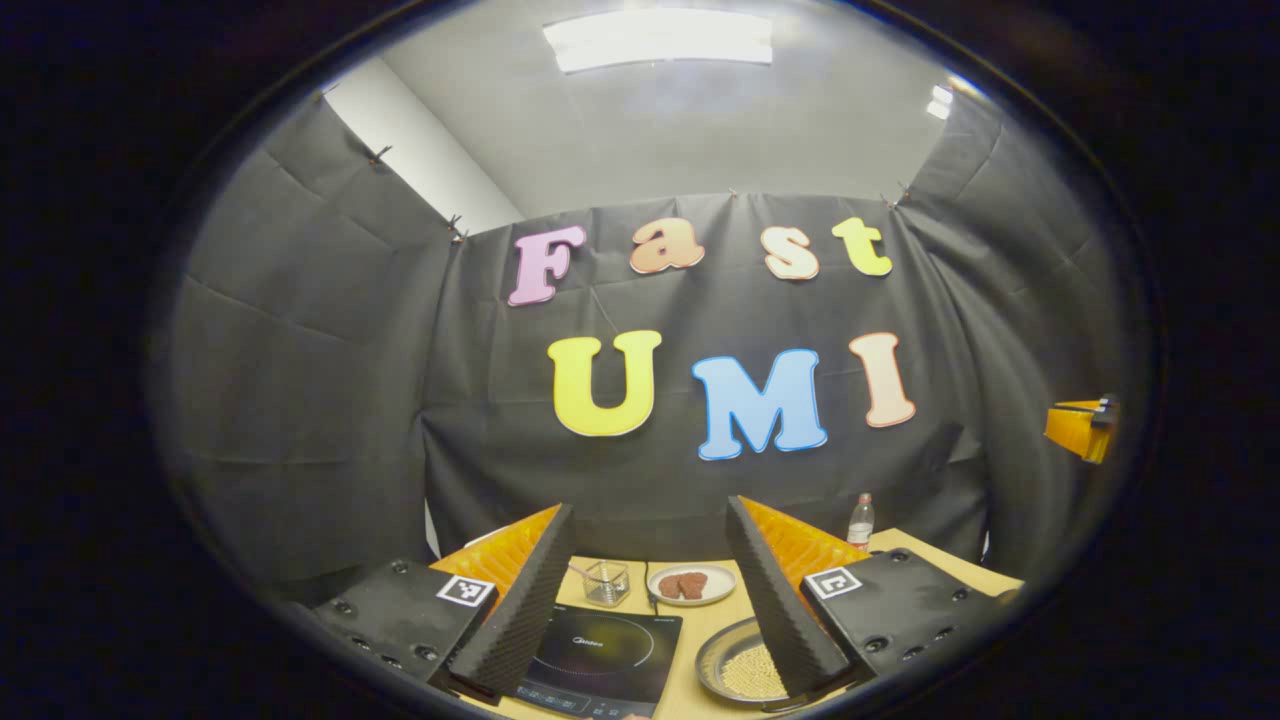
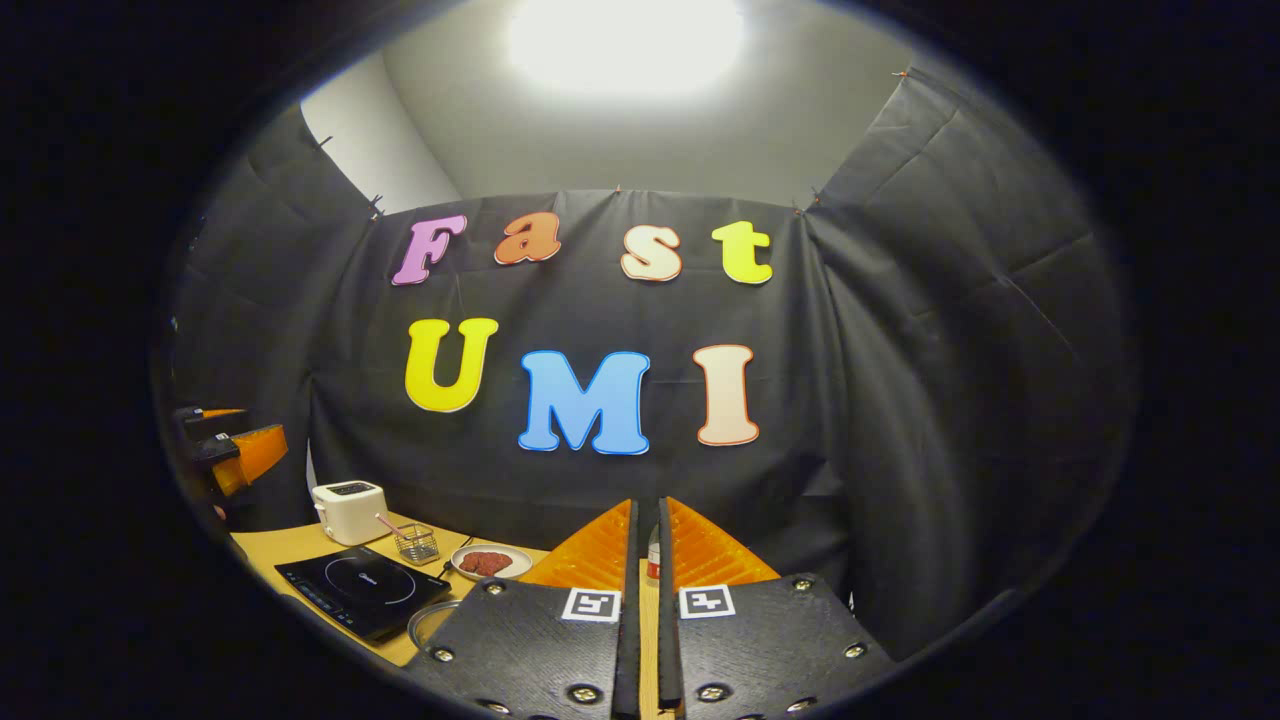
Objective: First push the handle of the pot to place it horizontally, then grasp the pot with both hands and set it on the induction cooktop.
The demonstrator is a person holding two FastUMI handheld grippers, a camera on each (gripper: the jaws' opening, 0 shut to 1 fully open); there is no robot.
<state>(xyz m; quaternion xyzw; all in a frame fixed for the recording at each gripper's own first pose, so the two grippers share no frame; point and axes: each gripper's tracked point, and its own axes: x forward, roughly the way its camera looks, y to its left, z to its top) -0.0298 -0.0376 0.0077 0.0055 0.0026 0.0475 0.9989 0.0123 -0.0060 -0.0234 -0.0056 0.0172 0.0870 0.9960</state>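
Left gripper [image 1: 650, 590] was wide open and empty, held above the table [image 1: 705, 625]. Right gripper [image 2: 648, 600] was almost closed, gripping nothing. Under the left gripper's right finger lay the pot [image 1: 735, 665], a shallow metal pan with grains inside, just right of the induction cooktop [image 1: 600, 655]. It seemed rigid, smooth and slippery; I would hold it at 2 opposite rim points, keeping it level. Its handle was hidden.

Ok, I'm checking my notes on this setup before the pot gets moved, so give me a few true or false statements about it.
1. The left gripper is open. True.
2. The right gripper is open wide. False: its fingers are nearly together, holding nothing.
3. The pot sits on the induction cooktop. False: it rests on the table beside it.
4. A plate lies behind the cooktop. True.
5. A toaster stands on the table. True.
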